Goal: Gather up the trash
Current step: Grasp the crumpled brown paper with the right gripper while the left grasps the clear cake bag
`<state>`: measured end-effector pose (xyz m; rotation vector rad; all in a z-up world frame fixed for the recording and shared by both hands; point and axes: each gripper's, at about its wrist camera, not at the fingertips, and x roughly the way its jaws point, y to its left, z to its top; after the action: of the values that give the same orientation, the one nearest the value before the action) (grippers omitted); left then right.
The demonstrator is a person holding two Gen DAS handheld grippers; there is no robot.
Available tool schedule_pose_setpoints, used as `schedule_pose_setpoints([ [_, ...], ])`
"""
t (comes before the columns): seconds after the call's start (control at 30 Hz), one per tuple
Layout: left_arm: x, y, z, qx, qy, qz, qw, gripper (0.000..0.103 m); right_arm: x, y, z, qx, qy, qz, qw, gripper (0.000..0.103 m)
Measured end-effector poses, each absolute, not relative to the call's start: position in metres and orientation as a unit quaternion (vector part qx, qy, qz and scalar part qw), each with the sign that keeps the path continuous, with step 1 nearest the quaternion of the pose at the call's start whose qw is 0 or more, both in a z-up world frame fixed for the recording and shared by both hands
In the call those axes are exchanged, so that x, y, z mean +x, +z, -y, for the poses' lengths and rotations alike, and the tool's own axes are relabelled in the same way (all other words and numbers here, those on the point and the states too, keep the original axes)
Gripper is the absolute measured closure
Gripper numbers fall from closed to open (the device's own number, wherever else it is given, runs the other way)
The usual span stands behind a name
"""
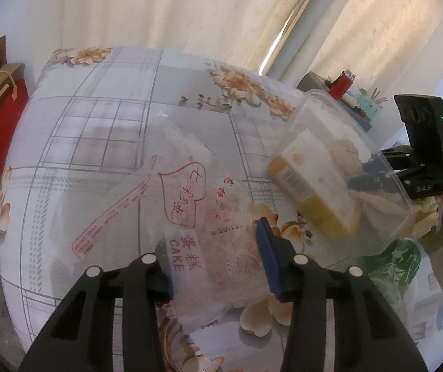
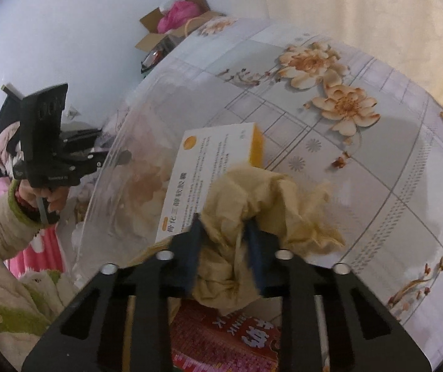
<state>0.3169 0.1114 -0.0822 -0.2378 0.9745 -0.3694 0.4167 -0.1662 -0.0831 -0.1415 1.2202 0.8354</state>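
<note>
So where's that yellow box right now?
The yellow box lies inside the clear plastic container, just beyond the crumpled paper pinched by the right hand-held gripper.

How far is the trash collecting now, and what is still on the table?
Done: a yellow box already lies in the clear plastic container. In hand: the right gripper pinches a crumpled beige paper at the container; the left gripper has the clear cake bag between its fingers. Left: that bag still lies on the flowered tablecloth.
</note>
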Motion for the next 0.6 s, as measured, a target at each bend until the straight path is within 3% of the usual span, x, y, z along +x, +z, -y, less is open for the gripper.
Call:
schedule_pose_setpoints([
  [0.03, 0.317, -0.081, -0.111, -0.116, -0.178, -0.462, 0.861, 0.065, 0.416, -0.081, 0.168, -0.062, 0.378, -0.554, 0.739, 0.092],
  [0.6, 0.284, -0.018, -0.133, -0.146, -0.177, -0.383, 0.895, 0.073, 0.387, 0.006, 0.198, -0.031, 0.298, -0.465, 0.833, 0.097],
])
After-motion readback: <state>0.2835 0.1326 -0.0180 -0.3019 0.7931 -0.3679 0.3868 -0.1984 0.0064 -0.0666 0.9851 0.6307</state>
